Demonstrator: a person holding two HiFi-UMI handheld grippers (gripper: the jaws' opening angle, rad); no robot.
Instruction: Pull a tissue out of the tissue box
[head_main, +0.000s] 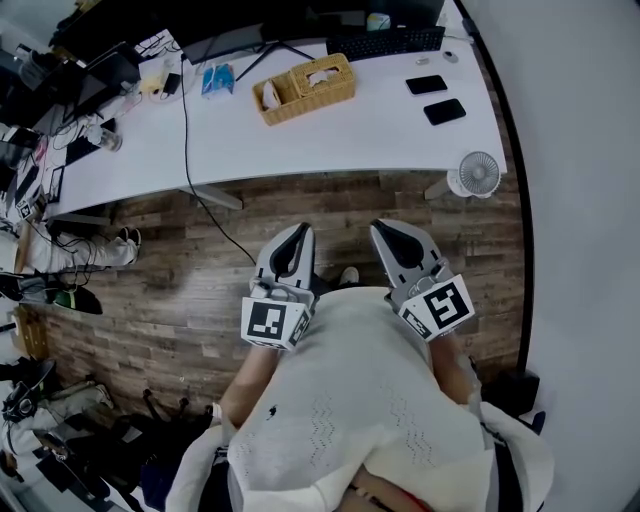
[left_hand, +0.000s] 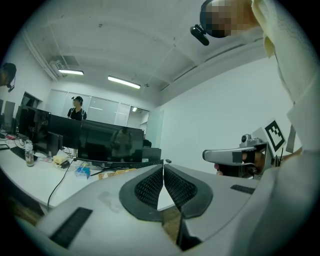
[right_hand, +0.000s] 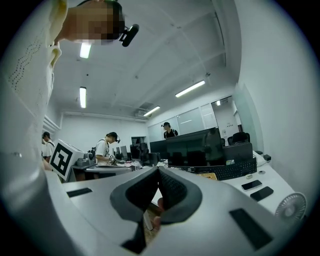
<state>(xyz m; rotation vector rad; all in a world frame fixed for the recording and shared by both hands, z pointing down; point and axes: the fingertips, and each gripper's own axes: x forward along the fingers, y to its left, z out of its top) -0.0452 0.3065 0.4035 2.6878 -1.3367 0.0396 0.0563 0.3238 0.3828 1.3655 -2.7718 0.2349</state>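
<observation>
- desk (head_main: 400, 120): white, dead ahead of both grippers, past a strip of wood floor (head_main: 200, 260); nothing within reach of the jaws yet
- tissue box (head_main: 305, 88): wicker, sitting on the desk; almost straight ahead of the left gripper, ahead and off to the left of the right one; well apart from both
- box long axis: runs roughly crosswise to the line the grippers point along, skewed a bit, its right end further away
- left gripper (head_main: 297, 233): held close to the body, pointing about level at the desk; jaws pressed together, nothing between the pads
- right gripper (head_main: 384, 228): just beside the left, same heading; jaws look pressed together at the tips too, empty
- tissue (head_main: 322, 74): small white tuft at the slot on top of the box; too small to read how far it sticks up
- judgement: task not started; left gripper is the nearer and better lined up; the move calls for a long reach forward, jaws spread before arrival, then a pinch on the tuft from above; the free gripper may need to hold the box down
</observation>
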